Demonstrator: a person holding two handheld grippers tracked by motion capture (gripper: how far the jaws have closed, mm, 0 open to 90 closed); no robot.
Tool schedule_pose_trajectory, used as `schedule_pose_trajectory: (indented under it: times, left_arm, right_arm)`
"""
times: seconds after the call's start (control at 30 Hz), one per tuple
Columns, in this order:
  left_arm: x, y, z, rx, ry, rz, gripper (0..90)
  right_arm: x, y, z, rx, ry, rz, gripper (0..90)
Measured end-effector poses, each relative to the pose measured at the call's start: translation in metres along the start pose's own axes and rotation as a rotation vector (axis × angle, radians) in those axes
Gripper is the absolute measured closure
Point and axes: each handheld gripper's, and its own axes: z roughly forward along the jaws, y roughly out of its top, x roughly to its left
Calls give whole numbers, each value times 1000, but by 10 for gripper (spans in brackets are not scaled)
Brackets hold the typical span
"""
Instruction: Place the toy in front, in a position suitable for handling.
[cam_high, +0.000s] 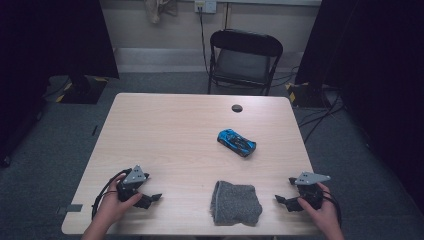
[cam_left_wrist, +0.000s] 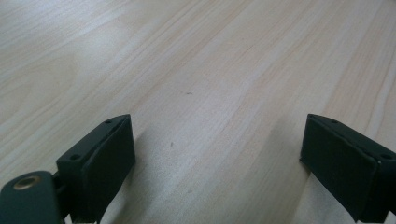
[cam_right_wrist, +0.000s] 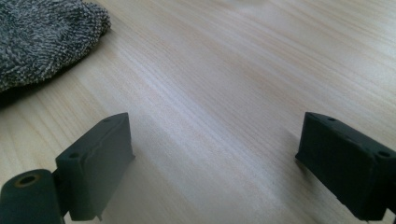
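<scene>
Pale wood-grain counter in a dim, grey-carpeted room carries two loose things, and neither is yet in hand. Nearest the tools is a folded grey towel, lying flat at the near edge roughly midway between them and touching neither; the right gripper view catches its nubbly corner at upper left, well ahead of the jaws. Farther back and a little to the right sits a blue toy car, on its wheels and angled across the counter, well apart from the towel.

Left tool rests low at the near left corner, its jaws wide apart with bare wood between them, as the left gripper view confirms. Right tool sits likewise at the near right edge, jaws spread and holding nothing, pointed inward toward the towel.

Judging by this layout, the work stands at its very start: nothing gripped, nothing lifted, and every step with towel and car left to do. A small dark grommet marks the far edge; a black folding chair stands beyond.
</scene>
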Motion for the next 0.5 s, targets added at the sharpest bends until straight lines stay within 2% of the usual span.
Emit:
schedule_pose_trajectory:
  times: [0.5]
  left_arm:
    - [0, 0, 0, 3, -6, 7, 75]
  right_arm:
    - [0, 1, 1, 2, -2, 6, 87]
